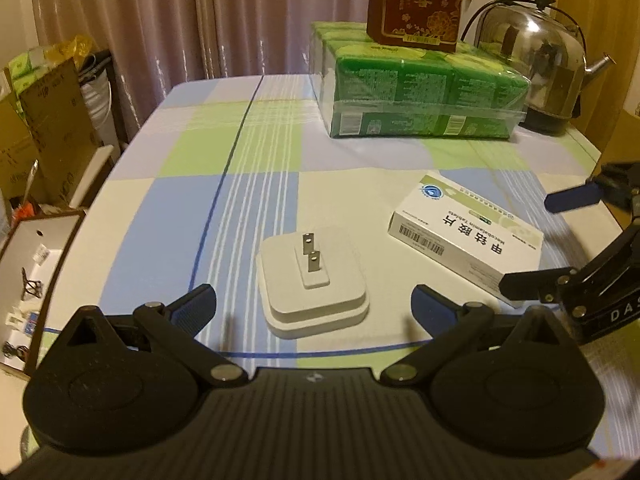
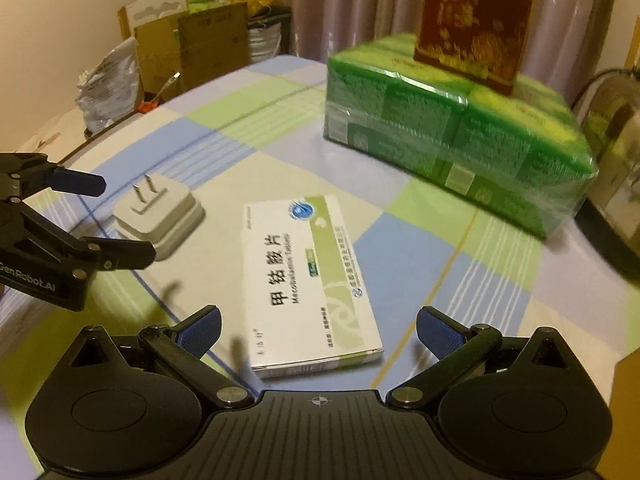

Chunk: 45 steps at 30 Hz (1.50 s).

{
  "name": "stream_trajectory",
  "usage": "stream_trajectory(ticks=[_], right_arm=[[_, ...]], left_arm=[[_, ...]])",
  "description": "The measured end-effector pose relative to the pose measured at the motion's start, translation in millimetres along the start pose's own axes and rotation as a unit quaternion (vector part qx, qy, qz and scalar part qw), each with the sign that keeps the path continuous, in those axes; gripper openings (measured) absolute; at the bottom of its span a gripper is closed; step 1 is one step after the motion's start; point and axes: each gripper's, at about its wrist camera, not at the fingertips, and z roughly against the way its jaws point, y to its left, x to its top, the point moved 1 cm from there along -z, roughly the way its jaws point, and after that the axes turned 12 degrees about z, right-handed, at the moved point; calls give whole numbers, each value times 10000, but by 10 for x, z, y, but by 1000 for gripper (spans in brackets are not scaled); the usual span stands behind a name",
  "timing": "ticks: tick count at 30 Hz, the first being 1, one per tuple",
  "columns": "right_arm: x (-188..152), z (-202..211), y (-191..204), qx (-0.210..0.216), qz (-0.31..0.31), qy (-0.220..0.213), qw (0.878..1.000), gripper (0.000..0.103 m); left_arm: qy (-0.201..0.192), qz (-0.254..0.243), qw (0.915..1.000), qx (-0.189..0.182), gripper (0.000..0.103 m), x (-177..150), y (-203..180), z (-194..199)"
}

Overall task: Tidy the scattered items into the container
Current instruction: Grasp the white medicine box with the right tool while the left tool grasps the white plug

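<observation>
On the desk [image 1: 168, 184] lie one white plug adapter [image 1: 314, 280] with two metal prongs and one white medicine box [image 1: 466, 238]. Farther back stands one plastic-wrapped bundle of green tissue packs [image 1: 420, 92]; the number of packs inside cannot be told. One dark red box [image 1: 416, 0] stands on the bundle, and one steel kettle [image 1: 536, 60] is beside it. Two grippers are in view, the left gripper [image 1: 314, 308] and the right gripper [image 2: 318, 330], each with two fingers.

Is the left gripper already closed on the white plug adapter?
No, the left gripper is open, its fingers apart on either side of the plug adapter, which lies prongs-up on the tablecloth, untouched.
</observation>
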Motion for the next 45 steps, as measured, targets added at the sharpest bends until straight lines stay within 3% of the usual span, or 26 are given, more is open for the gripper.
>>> stream_trajectory(ticks=[4,10,12,15,17,19,22,32,37,45], right_arm=[[-32,-78,-30,-15,28,39,10000,101],[-24,-138,-54,74,-43,-83,9999,100],[-7,-168,-55,119,-73,-95,9999,95],[17,-205,-44,136,-52,-103,9998,90],[36,-233,-37,145,-38,-100,9998,89],[51,-260,-33,164,-34,-72,9998,86],[73,-277,-23,215,-55,-67,9997,72],[-47,28,111,-183,-354,116,9991,69],[-332,454,280,-376,-725,149,9965,69],[-1100,1250,617,-651,-1520,354,9856,69]], left_arm=[[25,-96,9999,33,101,14,-5,-91],[53,-101,9999,76,88,54,3,-198],[84,-111,9998,112,75,66,-7,-229],[156,-149,9997,120,64,74,-38,-261],[166,-155,9997,126,62,71,-44,-269],[172,-128,9997,103,62,73,-34,-271],[178,-111,9997,95,61,71,-27,-267],[218,-221,9995,30,61,-125,-110,35],[221,-359,9989,-197,61,-361,-336,395],[352,-624,9957,-584,61,-894,-801,984]])
